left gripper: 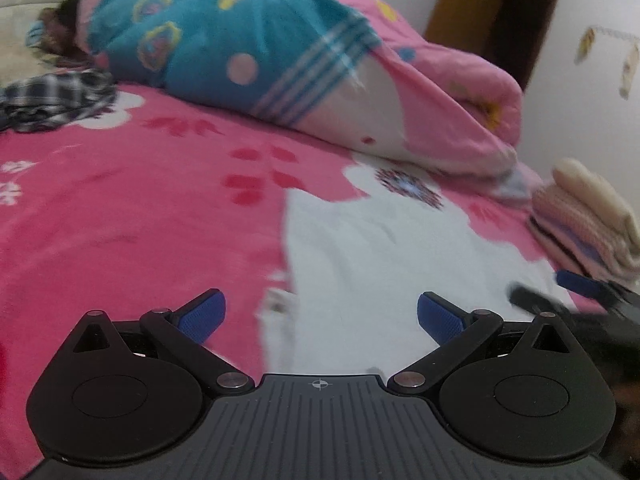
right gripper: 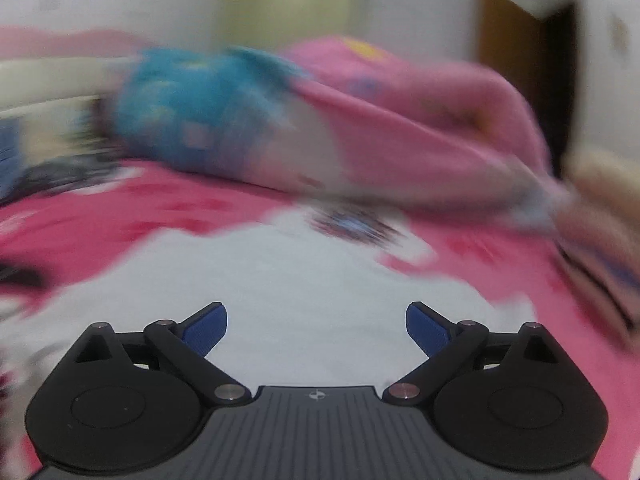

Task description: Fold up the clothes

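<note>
Left wrist view: no readable writing or brand anywhere; the only mark is a small crosshair symbol on the tool's grey ribbed body. One white garment (left gripper: 380,272), plain, lying flat and slightly creased on the pink bed cover (left gripper: 132,220), with a dark patterned print near its far edge. Left gripper (left gripper: 321,318), blue pads spread wide apart, nothing between them, poised over the garment's near left edge. Right gripper (left gripper: 560,288), blurred, at the garment's right side; whether it is parted or closed cannot be told here. Beyond the garment: one rolled quilt (left gripper: 280,60), teal and pink. Far left of the garment: one crumpled checked cloth (left gripper: 56,100). Right of the garment: one stack of folded clothes (left gripper: 584,216), cream and pink. Right wrist view: heavily motion-blurred, no legible text. Same white garment (right gripper: 280,280) spread directly ahead on the pink bed cover (right gripper: 80,220). Right gripper (right gripper: 316,326), pads wide apart and empty, above the garment's near part. Quilt (right gripper: 320,120) behind the garment.
</note>
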